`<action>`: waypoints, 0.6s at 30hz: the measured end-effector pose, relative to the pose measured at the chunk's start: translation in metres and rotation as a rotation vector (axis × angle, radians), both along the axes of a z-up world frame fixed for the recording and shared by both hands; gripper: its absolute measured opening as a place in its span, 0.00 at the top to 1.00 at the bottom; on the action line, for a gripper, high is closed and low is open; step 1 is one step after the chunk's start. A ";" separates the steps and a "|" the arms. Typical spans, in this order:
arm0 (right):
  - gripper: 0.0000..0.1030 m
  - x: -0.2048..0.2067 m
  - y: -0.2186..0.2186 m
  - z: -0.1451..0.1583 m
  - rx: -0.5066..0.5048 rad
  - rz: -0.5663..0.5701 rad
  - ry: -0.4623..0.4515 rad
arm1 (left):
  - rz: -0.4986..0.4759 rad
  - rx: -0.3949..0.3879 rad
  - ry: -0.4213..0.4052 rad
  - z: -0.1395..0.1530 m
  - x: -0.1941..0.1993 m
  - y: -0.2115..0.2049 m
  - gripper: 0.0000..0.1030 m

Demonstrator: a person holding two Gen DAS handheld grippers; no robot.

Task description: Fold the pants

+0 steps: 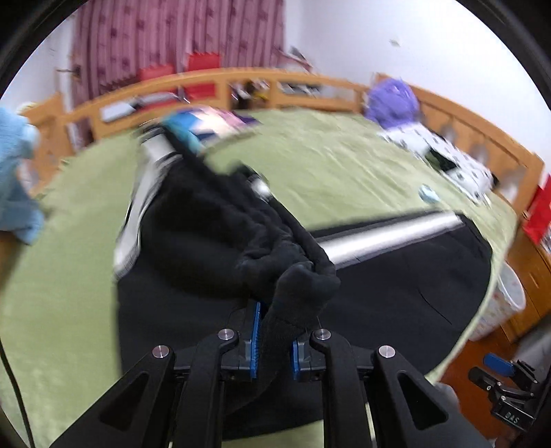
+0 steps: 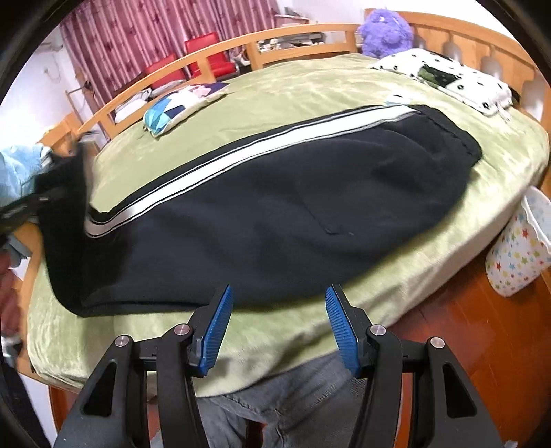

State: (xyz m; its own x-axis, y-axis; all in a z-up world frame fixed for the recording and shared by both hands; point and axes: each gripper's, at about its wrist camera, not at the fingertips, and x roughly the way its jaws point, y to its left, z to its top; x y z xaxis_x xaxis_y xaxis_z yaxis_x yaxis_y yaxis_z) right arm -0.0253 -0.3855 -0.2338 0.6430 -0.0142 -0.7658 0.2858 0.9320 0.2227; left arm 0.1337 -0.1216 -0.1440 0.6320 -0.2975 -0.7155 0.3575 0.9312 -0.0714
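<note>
left claw [image 1: 273, 339] pinches the pants [image 2: 275, 206] cuff; right claw [image 2: 279, 327] hangs wide. a weak pinch could drop it mid-fold.

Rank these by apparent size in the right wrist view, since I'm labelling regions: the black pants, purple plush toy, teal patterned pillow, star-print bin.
1. black pants, by far the largest.
2. star-print bin, though it sits nearer the camera and is partly cut off.
3-4. purple plush toy and teal patterned pillow look alike; unranked.
</note>
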 end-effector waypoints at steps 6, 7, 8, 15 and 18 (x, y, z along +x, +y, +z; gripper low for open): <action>0.46 -0.002 -0.002 -0.006 0.041 0.006 -0.004 | -0.046 -0.006 0.218 -0.048 -0.019 -0.015 0.78; 0.46 0.002 0.001 -0.007 0.044 0.020 -0.005 | -0.048 -0.013 0.222 -0.048 -0.023 -0.010 0.71; 0.46 0.006 0.005 -0.008 0.047 0.035 -0.008 | -0.042 -0.034 0.224 -0.048 -0.027 0.001 0.58; 0.46 0.062 0.053 -0.001 0.071 0.188 -0.053 | 0.082 -0.074 0.159 -0.036 -0.039 0.086 0.38; 0.46 0.087 0.075 -0.001 0.072 0.230 -0.071 | 0.135 -0.071 0.147 -0.036 -0.036 0.112 0.38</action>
